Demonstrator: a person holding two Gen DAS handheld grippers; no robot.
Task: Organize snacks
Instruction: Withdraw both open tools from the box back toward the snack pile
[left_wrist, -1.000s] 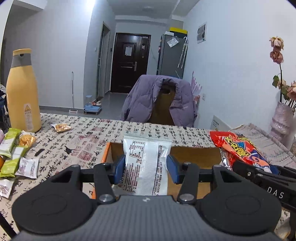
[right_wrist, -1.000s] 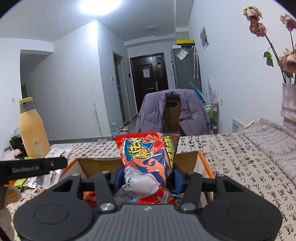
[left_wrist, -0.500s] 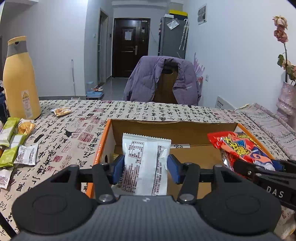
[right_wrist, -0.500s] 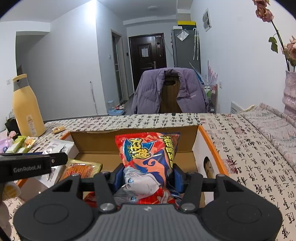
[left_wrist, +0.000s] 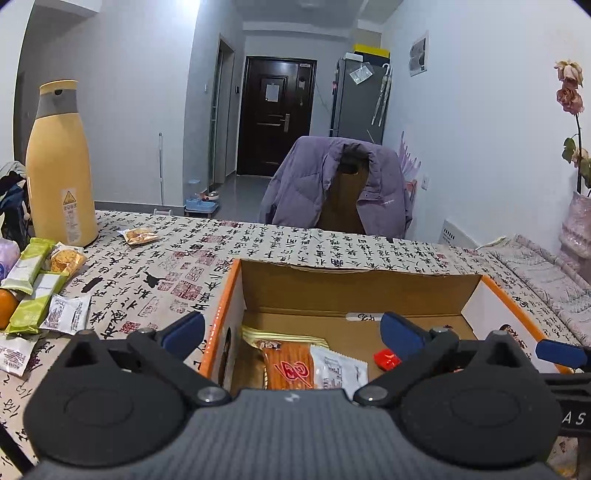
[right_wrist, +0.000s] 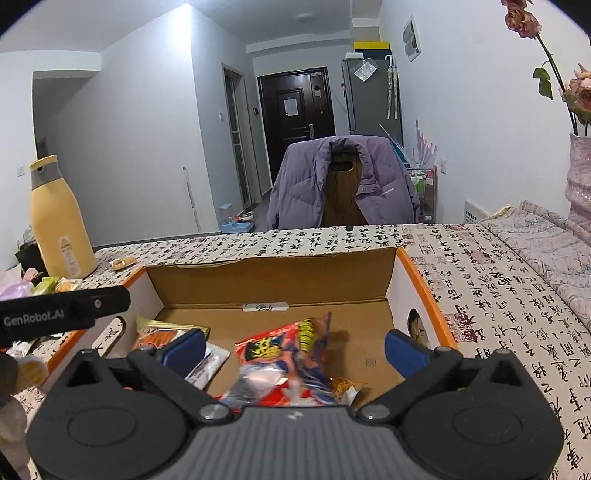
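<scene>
Over the orange-edged box, both grippers spread wide, jaws just opened, nothing pinched; risk of snagging the loose red bag on withdrawal.

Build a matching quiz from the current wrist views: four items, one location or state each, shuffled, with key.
Items:
1. red snack bag
2. yellow bottle
3. purple jacket
4. left gripper

Places/states:
A. draped over the chair
B. open, nothing between the fingers
C. standing on the tablecloth, left of the cardboard box
D. lying inside the box

Pairs: 1-D, 2-C, 3-A, 4-B
</scene>
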